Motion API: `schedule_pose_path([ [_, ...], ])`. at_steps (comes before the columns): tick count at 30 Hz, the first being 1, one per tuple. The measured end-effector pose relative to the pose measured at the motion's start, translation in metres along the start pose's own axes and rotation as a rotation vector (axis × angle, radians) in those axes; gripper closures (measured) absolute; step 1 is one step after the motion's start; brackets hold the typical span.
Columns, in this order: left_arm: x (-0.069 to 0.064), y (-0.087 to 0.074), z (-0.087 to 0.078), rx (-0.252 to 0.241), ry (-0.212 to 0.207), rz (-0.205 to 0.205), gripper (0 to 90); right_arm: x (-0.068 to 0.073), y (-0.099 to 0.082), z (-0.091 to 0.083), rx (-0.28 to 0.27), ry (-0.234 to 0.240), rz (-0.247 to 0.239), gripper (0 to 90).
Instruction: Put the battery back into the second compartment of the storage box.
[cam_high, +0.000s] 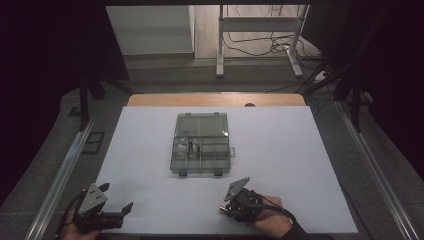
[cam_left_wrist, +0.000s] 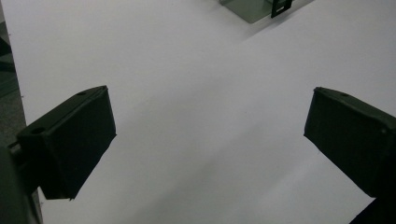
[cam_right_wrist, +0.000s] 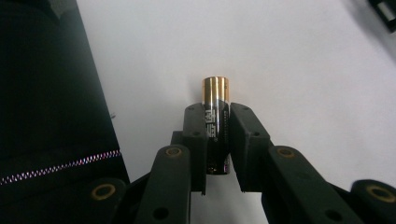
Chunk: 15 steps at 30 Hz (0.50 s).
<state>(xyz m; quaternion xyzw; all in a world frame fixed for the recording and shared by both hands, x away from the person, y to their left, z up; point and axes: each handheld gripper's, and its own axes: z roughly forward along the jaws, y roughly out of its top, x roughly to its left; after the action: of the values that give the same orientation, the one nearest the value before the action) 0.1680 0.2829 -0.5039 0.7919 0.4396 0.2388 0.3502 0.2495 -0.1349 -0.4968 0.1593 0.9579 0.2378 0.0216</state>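
My right gripper (cam_right_wrist: 217, 112) is shut on a black and gold battery (cam_right_wrist: 215, 126), whose gold end sticks out past the pads over the white table sheet. In the high view this gripper (cam_high: 225, 209) sits near the front edge, right of centre, in a person's hand. At the front left corner my left gripper (cam_high: 117, 196) rests, and its jaws (cam_left_wrist: 210, 121) stand wide apart with only bare white sheet between them. A clear plastic compartment box (cam_high: 201, 144) lies at the middle of the table with small items in its upper compartments. Its near corner (cam_left_wrist: 252, 8) is at the top of the left gripper view.
The white sheet (cam_high: 280, 165) covers the table, with a wooden strip (cam_high: 215, 99) along the far edge. Metal rails (cam_high: 372, 165) run down both sides. A white desk frame (cam_high: 260, 30) and cables stand on the floor beyond. Dark fabric (cam_right_wrist: 46, 116) fills the left of the right gripper view.
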Motion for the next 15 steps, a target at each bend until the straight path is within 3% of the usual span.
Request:
schedule_pose_path([
  [15, 0.001, 0.000, 0.000, -0.002, -0.005, -0.007, 2.2, -0.009, 0.005, -0.017, -0.088, -0.049, 0.054, 77.4],
])
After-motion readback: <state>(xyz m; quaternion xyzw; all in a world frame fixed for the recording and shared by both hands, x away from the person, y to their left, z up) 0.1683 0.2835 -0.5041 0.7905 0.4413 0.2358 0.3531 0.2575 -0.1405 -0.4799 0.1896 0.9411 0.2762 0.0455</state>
